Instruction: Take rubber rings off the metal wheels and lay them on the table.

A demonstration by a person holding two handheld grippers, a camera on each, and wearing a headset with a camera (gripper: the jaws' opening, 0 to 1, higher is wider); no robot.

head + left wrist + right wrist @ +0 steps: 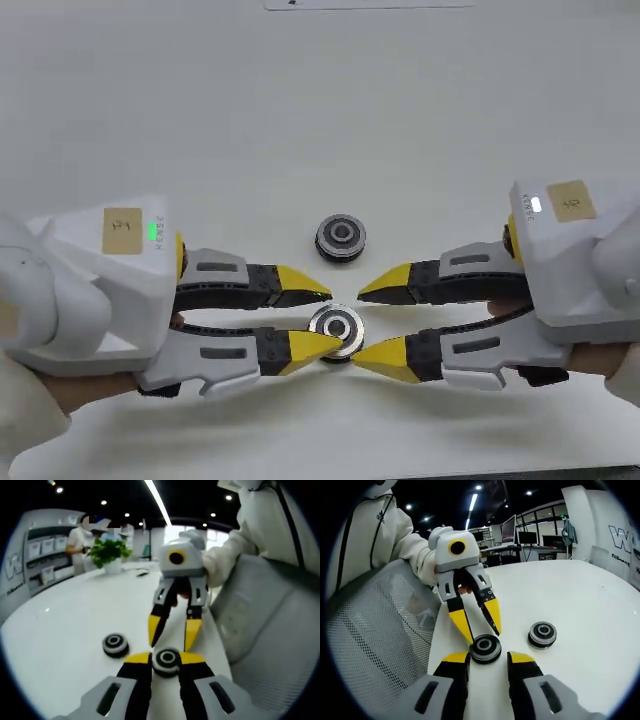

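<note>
Left gripper (331, 318) reaching in from nine o'clock, right gripper (358, 328) from three o'clock, both claws gaping apart around near metal wheel (336, 330), second wheel (341, 237) lying at twelve o'clock on white table (200, 120).

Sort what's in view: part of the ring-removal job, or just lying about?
Job: near metal wheel, between both sets of open jaws; far metal wheel; left hand-held gripper; right hand-held gripper; table.
Lying about: potted plant; mesh chair; monitors.
</note>
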